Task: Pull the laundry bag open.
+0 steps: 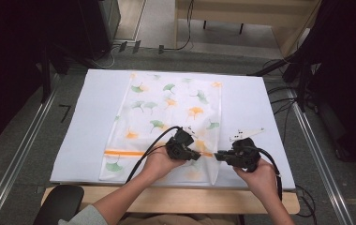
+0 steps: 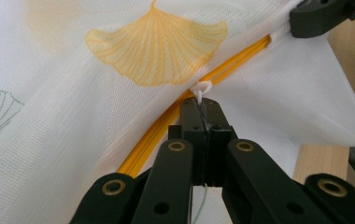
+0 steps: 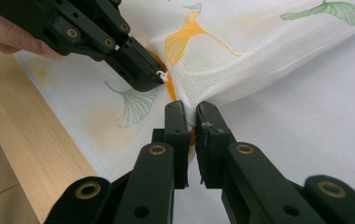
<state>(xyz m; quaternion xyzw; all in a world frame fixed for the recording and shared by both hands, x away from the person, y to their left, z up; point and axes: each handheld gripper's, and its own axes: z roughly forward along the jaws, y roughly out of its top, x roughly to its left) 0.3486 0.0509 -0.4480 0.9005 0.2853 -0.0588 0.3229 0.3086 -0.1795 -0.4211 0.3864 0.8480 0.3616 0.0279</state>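
Left gripper: jaws shut tight on the white zip pull, whose ring pokes out just past the tips. Seen from above, this gripper sits near the right end of the orange zip, pointing toward the other gripper.

Right gripper: jaws narrow, pinching a bunched fold of the mesh bag at the zip's end; orange tape shows just below the tips. From above it faces the left gripper, tips near each other, at the bag's right edge.

Bag: white mesh with ginkgo-leaf print, lying flat on the white sheet, zip running across its near end. The cloth is lifted and tented between the two grips.

Reading: the right grip looks like an anchor. It holds the zip's end so the soft mesh cannot drag along when the pull is drawn. The left grip takes the pull itself, since the slider is too small to catch otherwise. Whether the zip is being opened or closed here I cannot tell; the orange line to the left of the pull looks closed.

Risk, as judged: the thin pull could slip from the jaws if tugged off-line from the zip.
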